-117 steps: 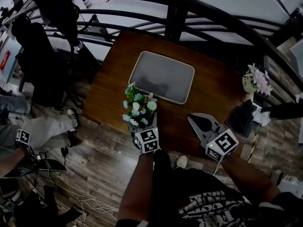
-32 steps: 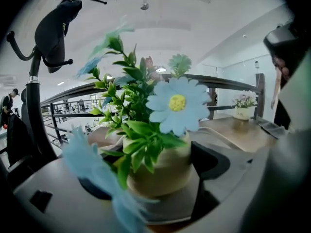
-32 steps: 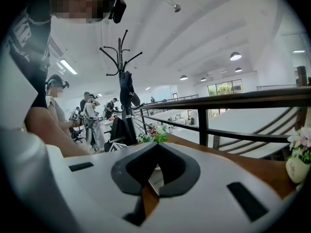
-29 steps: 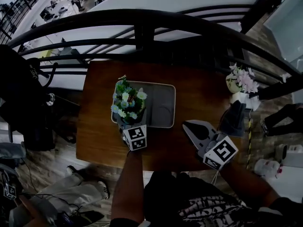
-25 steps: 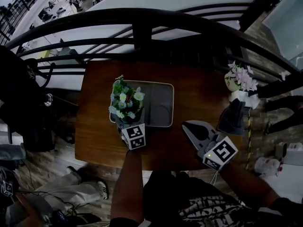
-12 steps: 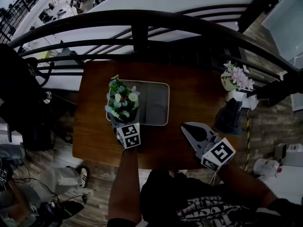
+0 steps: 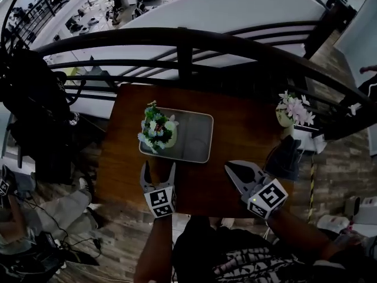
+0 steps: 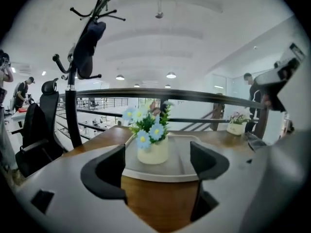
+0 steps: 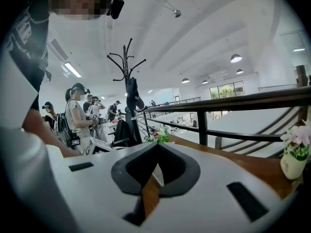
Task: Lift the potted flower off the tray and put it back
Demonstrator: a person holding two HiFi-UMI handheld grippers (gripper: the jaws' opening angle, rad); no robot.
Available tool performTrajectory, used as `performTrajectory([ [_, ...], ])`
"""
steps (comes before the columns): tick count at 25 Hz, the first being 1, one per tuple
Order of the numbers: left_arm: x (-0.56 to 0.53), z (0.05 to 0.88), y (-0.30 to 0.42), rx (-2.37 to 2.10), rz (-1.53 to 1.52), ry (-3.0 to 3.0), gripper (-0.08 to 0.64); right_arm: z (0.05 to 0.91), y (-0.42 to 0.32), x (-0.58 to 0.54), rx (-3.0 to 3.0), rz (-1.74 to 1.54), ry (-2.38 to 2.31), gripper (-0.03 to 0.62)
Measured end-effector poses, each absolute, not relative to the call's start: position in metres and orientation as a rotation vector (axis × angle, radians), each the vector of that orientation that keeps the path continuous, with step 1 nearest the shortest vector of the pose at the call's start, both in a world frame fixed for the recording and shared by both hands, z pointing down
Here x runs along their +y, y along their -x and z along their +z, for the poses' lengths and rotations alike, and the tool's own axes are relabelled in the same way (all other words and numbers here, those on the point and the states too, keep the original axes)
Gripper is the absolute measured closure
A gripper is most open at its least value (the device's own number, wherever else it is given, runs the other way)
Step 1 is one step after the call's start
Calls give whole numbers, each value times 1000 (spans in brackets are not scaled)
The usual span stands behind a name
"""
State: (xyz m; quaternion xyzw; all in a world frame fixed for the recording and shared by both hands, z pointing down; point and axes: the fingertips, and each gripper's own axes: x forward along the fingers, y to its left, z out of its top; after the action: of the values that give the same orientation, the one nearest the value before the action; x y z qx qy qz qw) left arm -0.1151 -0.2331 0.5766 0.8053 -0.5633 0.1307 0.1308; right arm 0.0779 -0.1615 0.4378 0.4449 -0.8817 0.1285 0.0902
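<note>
Now, the left tool hangs wide open and empty over the near edge of the worktop, while the right tool is pinched together on nothing. Just ahead, the potted flower stands on the left end of the tray. A pink-flowered pot sits far right, with the black railing behind.

The right tongs hide all but leaves of the potted flower.

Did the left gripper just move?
Yes, the left gripper backed off the pot, from the tray toward the near side of the table.
</note>
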Motion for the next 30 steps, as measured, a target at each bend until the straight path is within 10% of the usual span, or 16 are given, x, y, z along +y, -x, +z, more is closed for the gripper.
performTrajectory([
  [2,-210,551,112,-1652,349,-2379,160,437,-80,-156,-2635,373,-1306,601],
  [5,-183,507,102,-1688,242,-2423,409,439,-87,-148,-2656,355,-1277,601],
  [10,-148,452,83,-1674,62,-2400,543,434,-97,-129,-2669,368,-1260,601],
  [30,-97,431,26,-1574,58,-2434,554,433,-119,-77,-2696,240,-1240,603],
])
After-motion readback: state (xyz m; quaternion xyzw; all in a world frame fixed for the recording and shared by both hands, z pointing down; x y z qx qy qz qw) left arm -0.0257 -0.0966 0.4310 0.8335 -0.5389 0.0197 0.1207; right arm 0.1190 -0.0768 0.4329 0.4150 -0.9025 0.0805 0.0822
